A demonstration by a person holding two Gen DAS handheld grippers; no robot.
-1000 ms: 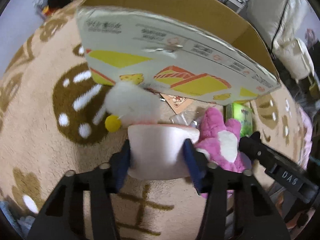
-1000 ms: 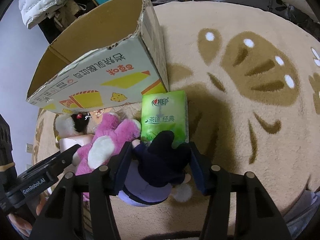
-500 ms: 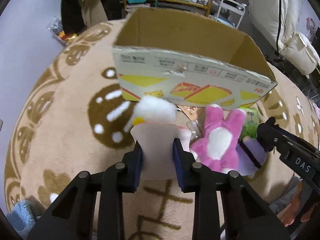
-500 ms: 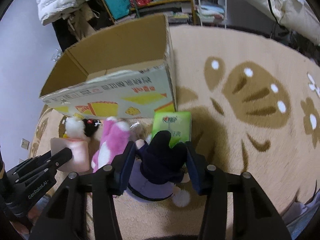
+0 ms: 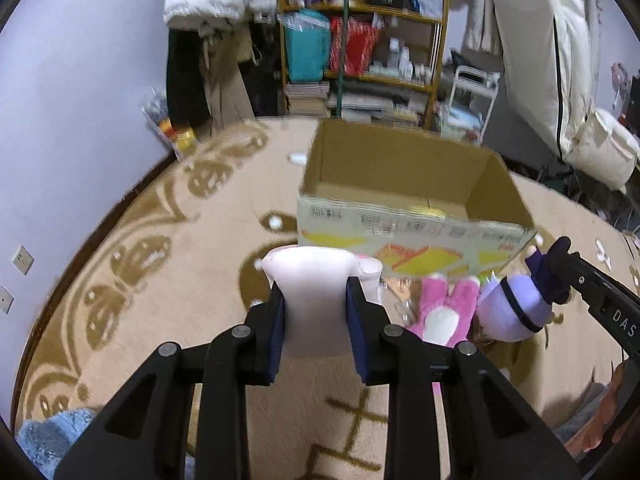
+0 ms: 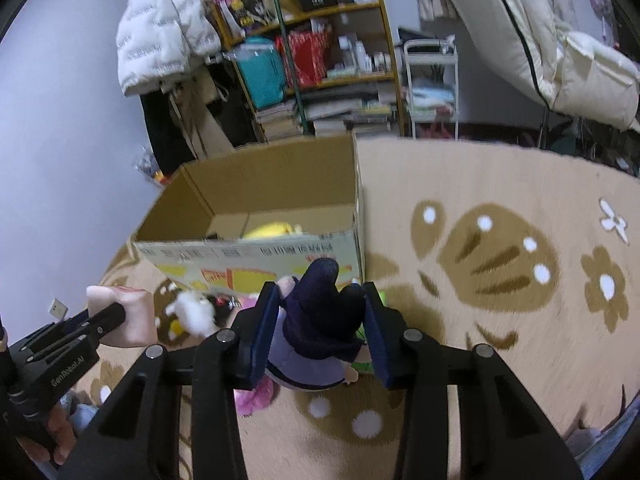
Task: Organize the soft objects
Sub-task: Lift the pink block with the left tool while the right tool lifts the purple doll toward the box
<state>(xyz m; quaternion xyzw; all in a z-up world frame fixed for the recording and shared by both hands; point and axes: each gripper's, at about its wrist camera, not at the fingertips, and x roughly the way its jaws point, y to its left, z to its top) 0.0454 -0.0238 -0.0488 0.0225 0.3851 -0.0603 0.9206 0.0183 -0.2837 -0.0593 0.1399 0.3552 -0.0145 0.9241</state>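
My left gripper (image 5: 316, 300) is shut on a pale pink plush toy (image 5: 316, 280) and holds it above the rug, short of the open cardboard box (image 5: 404, 184). My right gripper (image 6: 320, 308) is shut on a purple plush doll with a dark hat (image 6: 320, 320), also lifted, in front of the box (image 6: 256, 196). A yellow soft toy (image 6: 272, 230) lies inside the box. A pink plush rabbit (image 5: 440, 312) lies on the rug below. The left gripper with its pink toy (image 6: 124, 316) shows in the right wrist view; the purple doll (image 5: 516, 304) shows in the left wrist view.
A beige rug with brown patterns (image 6: 500, 264) covers the floor. A green tissue pack (image 6: 382, 296) peeks out beside the box. Shelves with books and bags (image 5: 360, 60) and hanging coats (image 6: 160, 40) stand behind. A blue cloth (image 5: 52, 436) lies near left.
Both grippers have risen with their toys, from rug level to above the box's front wall. The box's inside has come into view. The pink rabbit stays on the rug.
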